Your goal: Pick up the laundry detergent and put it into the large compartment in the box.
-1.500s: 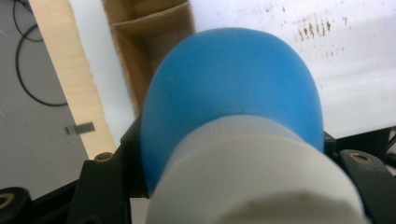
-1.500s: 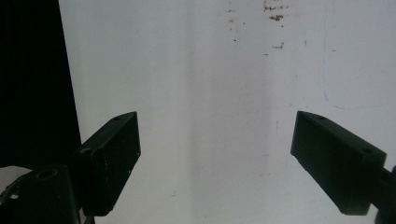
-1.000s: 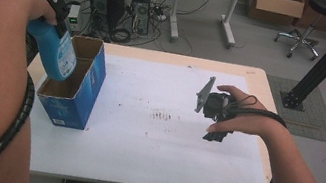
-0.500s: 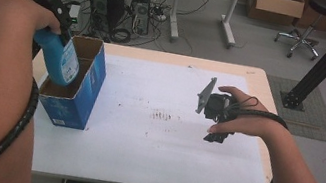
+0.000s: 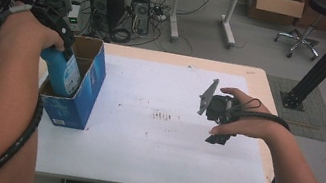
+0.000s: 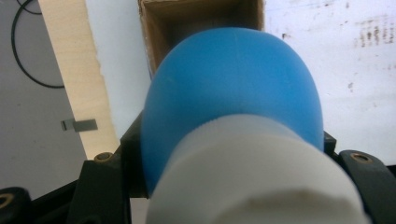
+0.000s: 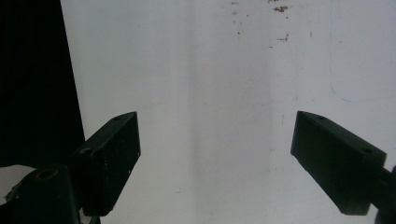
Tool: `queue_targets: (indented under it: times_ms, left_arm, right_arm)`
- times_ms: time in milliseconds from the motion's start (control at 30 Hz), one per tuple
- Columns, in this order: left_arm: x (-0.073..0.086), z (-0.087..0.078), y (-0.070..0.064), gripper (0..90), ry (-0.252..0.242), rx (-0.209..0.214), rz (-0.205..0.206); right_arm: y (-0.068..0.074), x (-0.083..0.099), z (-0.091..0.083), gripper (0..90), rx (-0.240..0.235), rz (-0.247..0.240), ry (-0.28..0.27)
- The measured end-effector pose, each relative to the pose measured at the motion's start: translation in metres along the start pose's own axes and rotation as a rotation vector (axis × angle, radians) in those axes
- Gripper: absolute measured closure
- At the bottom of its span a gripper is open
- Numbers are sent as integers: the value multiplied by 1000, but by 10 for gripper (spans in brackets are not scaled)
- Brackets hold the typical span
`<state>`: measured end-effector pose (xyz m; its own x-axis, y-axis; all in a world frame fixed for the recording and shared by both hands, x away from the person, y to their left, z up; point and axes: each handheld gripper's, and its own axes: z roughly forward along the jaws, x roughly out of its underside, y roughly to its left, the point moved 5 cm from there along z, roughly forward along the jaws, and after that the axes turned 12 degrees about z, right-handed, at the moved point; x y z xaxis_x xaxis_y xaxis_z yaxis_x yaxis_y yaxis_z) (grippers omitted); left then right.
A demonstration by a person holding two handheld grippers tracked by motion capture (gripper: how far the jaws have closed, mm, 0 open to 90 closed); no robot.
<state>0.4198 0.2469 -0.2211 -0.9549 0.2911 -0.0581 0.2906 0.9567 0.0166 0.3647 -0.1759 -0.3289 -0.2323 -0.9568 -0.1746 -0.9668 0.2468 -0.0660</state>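
Table (image 5: 147, 170) under its white sheet carried the open blue box (image 5: 79, 102) at its left end, and you worked from there. Your left gripper (image 5: 61, 40) was clamped on the blue bottle (image 5: 63, 73), jaws pressed to either side just below its white cap (image 6: 261, 177); the bottle leaned with its lower part inside the box's mouth. Your right gripper (image 5: 218, 134) hung over bare sheet well to the right of the box, jaws spread wide apart and holding nothing, past the small brown stains (image 5: 161, 116)
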Motion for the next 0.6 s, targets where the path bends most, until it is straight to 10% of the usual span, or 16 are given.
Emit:
queue_targets:
  times_ms: [600]
  left_arm:
    - [-8, 59, -1, 389, 31, -16, 17]
  right_arm:
    - [0, 1, 7, 158, -10, -1, 5]
